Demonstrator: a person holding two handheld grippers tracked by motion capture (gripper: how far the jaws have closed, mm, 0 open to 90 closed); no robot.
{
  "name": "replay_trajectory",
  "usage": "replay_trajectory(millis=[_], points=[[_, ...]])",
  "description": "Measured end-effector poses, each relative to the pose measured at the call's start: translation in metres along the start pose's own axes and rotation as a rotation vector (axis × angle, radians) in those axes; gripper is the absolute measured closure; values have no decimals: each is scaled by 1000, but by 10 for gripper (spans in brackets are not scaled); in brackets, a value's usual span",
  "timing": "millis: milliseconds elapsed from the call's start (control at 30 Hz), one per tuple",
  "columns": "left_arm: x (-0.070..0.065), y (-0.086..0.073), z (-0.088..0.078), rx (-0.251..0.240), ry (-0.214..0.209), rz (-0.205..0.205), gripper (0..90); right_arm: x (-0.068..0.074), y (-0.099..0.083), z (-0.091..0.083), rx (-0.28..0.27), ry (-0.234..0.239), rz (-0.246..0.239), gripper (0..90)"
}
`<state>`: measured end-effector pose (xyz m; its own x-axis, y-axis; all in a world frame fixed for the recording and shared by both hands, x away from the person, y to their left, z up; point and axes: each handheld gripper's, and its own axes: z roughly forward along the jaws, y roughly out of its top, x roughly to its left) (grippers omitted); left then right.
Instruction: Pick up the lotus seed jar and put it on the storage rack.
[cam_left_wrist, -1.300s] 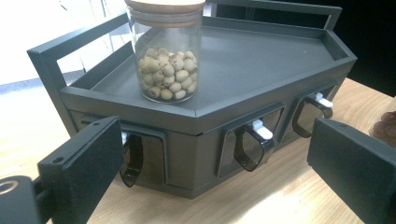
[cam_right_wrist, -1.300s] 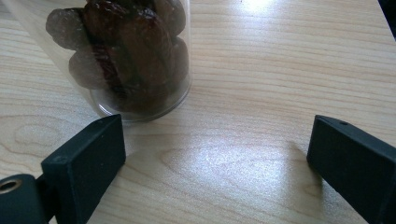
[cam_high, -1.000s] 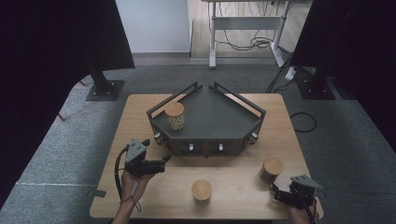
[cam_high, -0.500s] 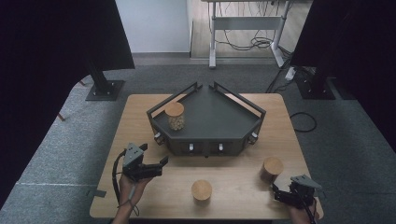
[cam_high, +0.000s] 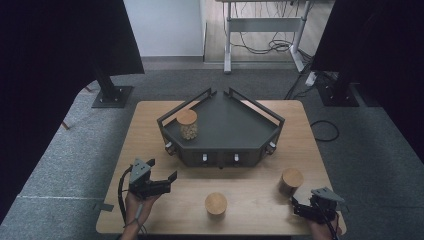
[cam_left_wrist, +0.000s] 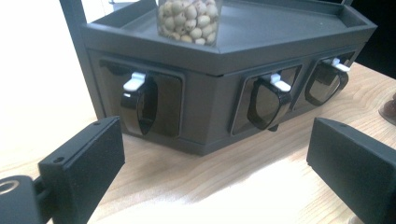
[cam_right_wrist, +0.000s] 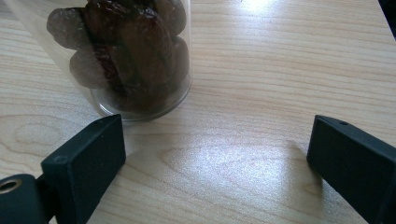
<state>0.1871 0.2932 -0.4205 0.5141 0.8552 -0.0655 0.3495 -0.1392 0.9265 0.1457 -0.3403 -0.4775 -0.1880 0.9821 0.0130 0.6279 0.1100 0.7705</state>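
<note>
- On a pale wooden tabletop (cam_high: 150, 125), a dark grey wedge-shaped metal rack (cam_high: 235, 127) with drawers along its front serves as the landmark.
- A clear glass jar of pale round nuts with a wooden lid (cam_high: 187, 124) stands on the rack's top tray, at its left corner.
- The left tool (cam_high: 167, 184) hovers just off the rack's front left corner — jaws spread wide, nothing between them, pointing at the drawers' black cup handles (cam_left_wrist: 138, 105).
- The right tool (cam_high: 300, 210) sits off the rack's front right corner, jaws apart and empty.
- A clear glass jar of dark dried fruit with a wooden lid (cam_high: 291, 181) stands in front of the rack's right corner, just beyond the right tool.
- A third wooden-lidded jar (cam_high: 216, 204) stands in front of the rack's middle, between the two tools.
</note>
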Motion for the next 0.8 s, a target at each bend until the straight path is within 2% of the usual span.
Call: replay_trajectory(millis=[800], points=[[3,-17,-1,22,2,-15,42,0,0,0,0,-1,0,36]])
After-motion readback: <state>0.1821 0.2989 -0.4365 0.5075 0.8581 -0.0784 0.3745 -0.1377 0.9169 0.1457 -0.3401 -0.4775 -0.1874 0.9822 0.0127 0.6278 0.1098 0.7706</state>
